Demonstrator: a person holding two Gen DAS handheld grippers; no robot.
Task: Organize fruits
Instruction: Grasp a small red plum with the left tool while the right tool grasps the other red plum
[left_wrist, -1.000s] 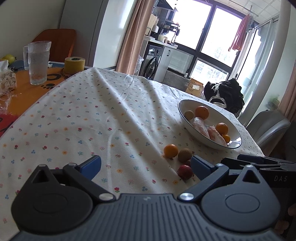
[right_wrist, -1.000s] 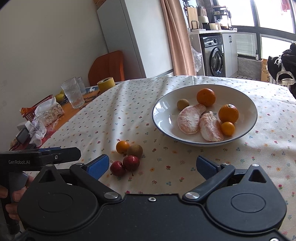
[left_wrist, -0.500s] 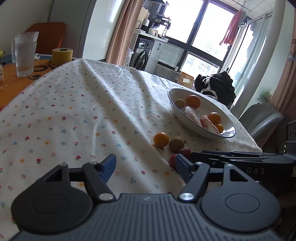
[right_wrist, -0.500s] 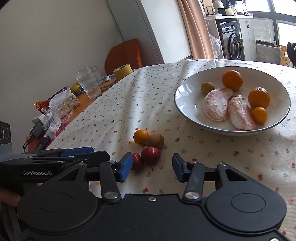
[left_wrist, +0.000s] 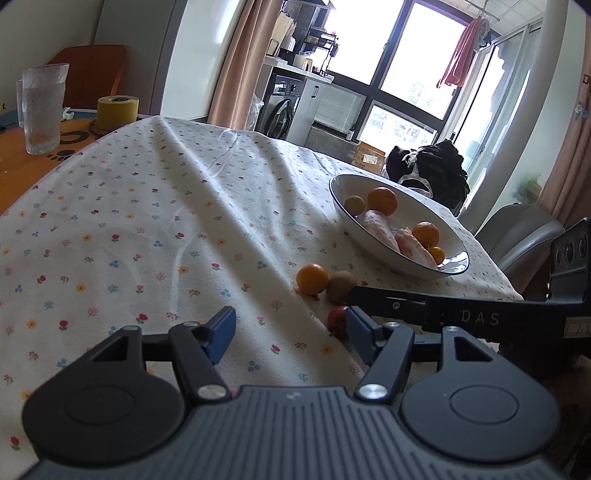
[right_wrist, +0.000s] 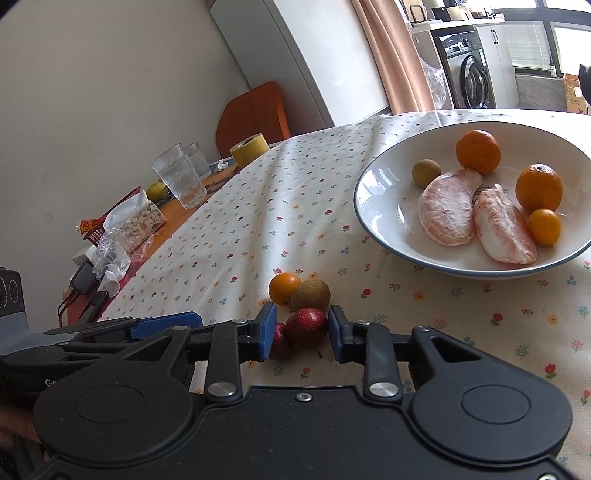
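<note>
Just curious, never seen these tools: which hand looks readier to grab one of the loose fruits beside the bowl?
The right. The right gripper already straddles a red fruit; the left gripper is open over bare tablecloth.

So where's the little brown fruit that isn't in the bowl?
In the right wrist view, the brown fruit sits on the tablecloth, beside the small orange.

Both views sit low over the table (left_wrist: 147, 221), each looking forward along its own gripper. The left wrist view faces the windows, with the bowl (left_wrist: 454, 264) off to its right. The right wrist view sits closer to the bowl (right_wrist: 373, 229), facing the wall. Both share the loose fruits (left_wrist: 312, 278) (right_wrist: 284, 288).
</note>
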